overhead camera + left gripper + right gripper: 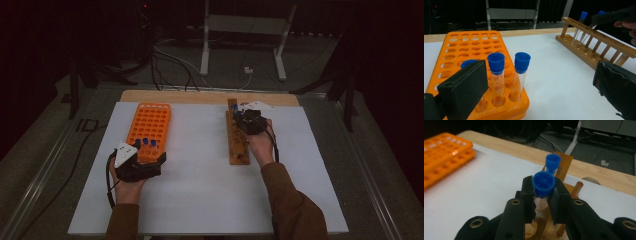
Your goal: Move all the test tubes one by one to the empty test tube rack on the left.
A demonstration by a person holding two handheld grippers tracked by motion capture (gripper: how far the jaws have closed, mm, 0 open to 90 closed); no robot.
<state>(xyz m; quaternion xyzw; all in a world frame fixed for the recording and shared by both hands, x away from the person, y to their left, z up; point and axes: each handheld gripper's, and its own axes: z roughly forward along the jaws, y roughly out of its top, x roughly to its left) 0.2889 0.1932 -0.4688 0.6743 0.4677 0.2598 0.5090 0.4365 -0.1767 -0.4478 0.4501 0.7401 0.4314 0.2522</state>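
An orange tube rack (150, 120) lies at the left of the white mat, and a wooden tube rack (234, 150) at the right. Three blue-capped glass tubes (496, 72) stand in the orange rack's (474, 45) near rows. My left gripper (540, 87) is open, its jaws wide apart at that rack's near end and touching nothing. My right gripper (543, 192) is shut on a blue-capped tube (544, 183) just under the cap, over the wooden rack (565, 162). The tube leans, its lower end at the rack. A second capped tube (552, 162) stands just behind it.
The white mat (200, 175) covers a wooden table (200, 96) whose far edge shows. Beyond it are cables and a white stand's legs (205, 55) on the floor. Open mat lies between the two racks.
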